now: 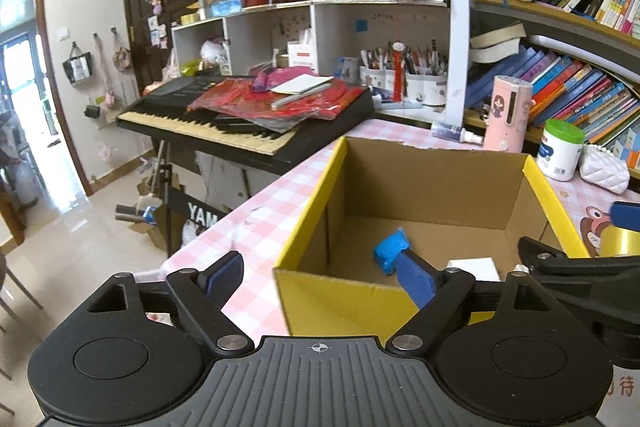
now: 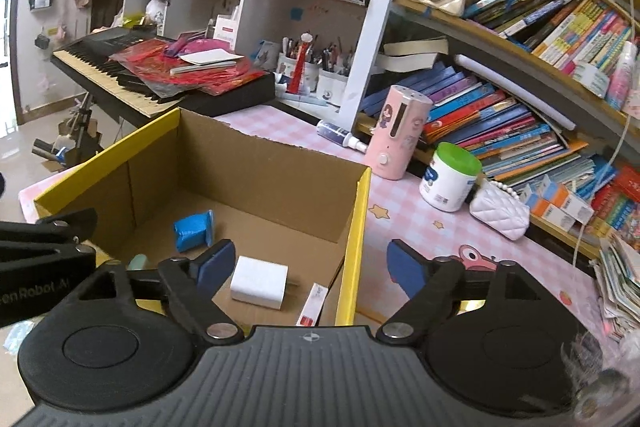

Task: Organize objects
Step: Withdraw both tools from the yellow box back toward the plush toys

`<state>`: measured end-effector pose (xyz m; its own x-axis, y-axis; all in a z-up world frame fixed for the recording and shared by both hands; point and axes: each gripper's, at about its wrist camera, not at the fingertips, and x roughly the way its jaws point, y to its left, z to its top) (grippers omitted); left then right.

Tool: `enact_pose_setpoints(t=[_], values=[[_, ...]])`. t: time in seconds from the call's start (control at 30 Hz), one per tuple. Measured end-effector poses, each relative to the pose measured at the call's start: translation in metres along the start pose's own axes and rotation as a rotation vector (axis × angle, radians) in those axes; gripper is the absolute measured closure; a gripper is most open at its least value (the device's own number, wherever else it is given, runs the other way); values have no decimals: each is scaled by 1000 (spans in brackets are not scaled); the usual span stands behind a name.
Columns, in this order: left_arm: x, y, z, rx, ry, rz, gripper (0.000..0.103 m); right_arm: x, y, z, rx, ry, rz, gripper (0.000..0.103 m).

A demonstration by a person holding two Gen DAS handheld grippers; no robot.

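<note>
Two grippers were seen over the near edge of a cardboard box with yellow-taped rims, set on a pink checked tablecloth. The left gripper was spread wide, nothing between its blue pads; one finger hung outside the box's left wall, the other over its interior. The right gripper was likewise wide and empty, straddling the box's right wall.

Inside the box, a blue wrapped packet was noted toward the far left of the floor. A white block lay nearer, right of it, apart. A thin white-and-red carton was leaned against the right wall, just beside the block.

Beyond the box, a pink cylinder, a green-lidded tub and a white quilted purse were recorded against the bookshelf.
</note>
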<state>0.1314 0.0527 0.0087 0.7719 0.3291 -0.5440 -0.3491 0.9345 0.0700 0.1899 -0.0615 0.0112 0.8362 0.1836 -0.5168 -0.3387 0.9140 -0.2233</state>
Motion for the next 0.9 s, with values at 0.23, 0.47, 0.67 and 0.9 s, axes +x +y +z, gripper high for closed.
enact_pose_setpoints(t=[0.23, 0.47, 0.67, 0.9], values=[[-13, 11, -16, 11, 18, 20, 14, -20, 11, -18, 7, 1, -46, 6], [-32, 24, -34, 29, 30, 7, 10, -42, 24, -36, 26, 38, -67, 4], [-50, 40, -55, 54, 59, -4, 10, -67, 41, -56, 37, 76, -73, 3], [-69, 57, -76, 80, 97, -17, 10, -93, 59, -78, 73, 116, -67, 3]])
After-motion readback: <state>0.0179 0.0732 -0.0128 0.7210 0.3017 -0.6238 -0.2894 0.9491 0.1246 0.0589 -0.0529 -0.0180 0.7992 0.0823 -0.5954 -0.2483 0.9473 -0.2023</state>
